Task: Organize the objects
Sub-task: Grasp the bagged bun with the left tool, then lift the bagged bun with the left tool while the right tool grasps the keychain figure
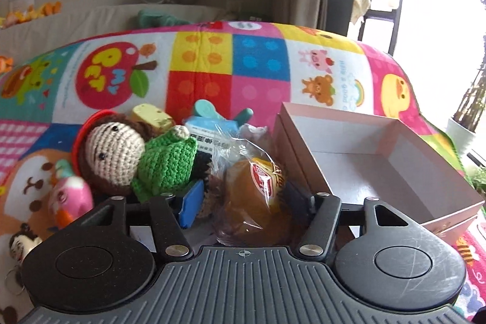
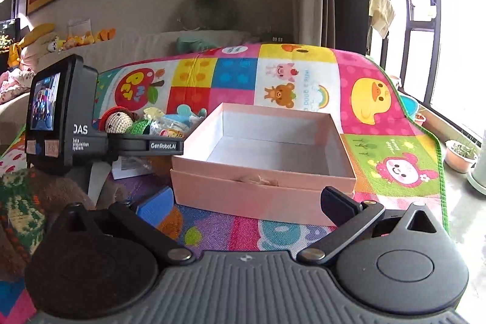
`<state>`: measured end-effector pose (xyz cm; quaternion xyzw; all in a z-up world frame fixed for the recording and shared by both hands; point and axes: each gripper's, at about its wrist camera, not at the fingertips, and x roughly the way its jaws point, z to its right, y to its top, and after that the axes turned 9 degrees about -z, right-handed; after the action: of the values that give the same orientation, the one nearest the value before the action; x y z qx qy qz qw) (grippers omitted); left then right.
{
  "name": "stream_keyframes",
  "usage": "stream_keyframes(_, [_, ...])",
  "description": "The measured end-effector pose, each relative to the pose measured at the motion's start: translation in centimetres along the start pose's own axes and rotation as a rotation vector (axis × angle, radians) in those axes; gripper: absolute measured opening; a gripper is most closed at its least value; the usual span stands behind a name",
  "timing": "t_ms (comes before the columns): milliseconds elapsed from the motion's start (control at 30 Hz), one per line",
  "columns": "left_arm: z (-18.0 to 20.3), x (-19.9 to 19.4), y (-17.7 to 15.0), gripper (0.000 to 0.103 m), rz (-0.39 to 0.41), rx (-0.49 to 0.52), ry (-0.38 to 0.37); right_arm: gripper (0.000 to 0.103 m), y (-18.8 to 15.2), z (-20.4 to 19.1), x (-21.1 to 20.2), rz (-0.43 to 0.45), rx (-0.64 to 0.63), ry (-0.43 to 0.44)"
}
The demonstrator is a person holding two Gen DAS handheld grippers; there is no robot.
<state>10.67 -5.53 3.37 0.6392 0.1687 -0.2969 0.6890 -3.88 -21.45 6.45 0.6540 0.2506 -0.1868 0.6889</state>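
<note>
the left claw (image 1: 243, 196) has its jaws drawn in on either side of a wrapped cake (image 1: 255, 190) in crinkly clear plastic; the dark pad presses the wrapper on one side, the blue pad (image 1: 191, 205) sits beside it on the other, so it reads as gripping the cake, though the wrapper hides how firm the hold is. at ten o'clock from the cake lies a crocheted doll (image 1: 127, 153) in a green top, touching the rest of the heap: a yellow block (image 1: 152, 115), a blue carton (image 1: 206, 129), and a pink bird toy (image 1: 71, 196) at nine o'clock.

the pink box (image 1: 395, 172) stands at two o'clock from the left claw, just beside the heap, and nothing is inside it as far as both views show.

the right claw (image 2: 246, 202) is spread wide and holds nothing, hovering in front of the near wall of the box, at twelve o'clock.

everything rests on a bright patchwork mat (image 1: 258, 59). judging from this, the sorting has barely begun: the first item is only now in hand, the whole heap remains.
</note>
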Motion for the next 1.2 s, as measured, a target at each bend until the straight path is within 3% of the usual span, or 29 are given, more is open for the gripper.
stream_keyframes(200, [-0.8,-1.2,-0.9,0.049,-0.031,-0.013,-0.081,0.103,0.7,-0.7,0.5,-0.002,0.0,-0.02])
stream_keyframes(367, [-1.8,-5.4,-3.2,0.048,-0.16,0.005,-0.177,0.103,1.6,-0.6,-0.2,0.038,0.014,-0.022])
stream_keyframes(467, [-2.0,-6.4,-4.2,0.049,-0.208,0.008,-0.192,0.103,1.5,-0.3,-0.4,0.046,0.015,0.001])
stream_keyframes(767, [-0.1,-2.7,-3.1,0.056,-0.239,0.031,-0.15,0.103,1.3,1.0,-0.3,0.022,0.046,0.018])
stream_keyframes(867, [-2.0,-4.1,-3.1,0.053,-0.232,-0.05,-0.21,0.103,1.0,1.2,-0.1,-0.015,0.042,0.01])
stream_keyframes(933, [-4.0,-6.9,-2.9,0.053,-0.177,-0.069,-0.233,0.103,0.9,0.9,0.3,-0.042,0.038,0.035])
stream_keyframes(1033, [-8.3,-11.6,-2.8,0.053,-0.084,-0.101,-0.158,0.103,1.2,-1.2,1.2,-0.079,-0.012,0.123])
stream_keyframes(1200, [-16.5,-16.9,-2.6,0.053,-0.003,-0.206,0.068,0.103,2.9,-9.2,4.8,-0.127,-0.191,0.332])
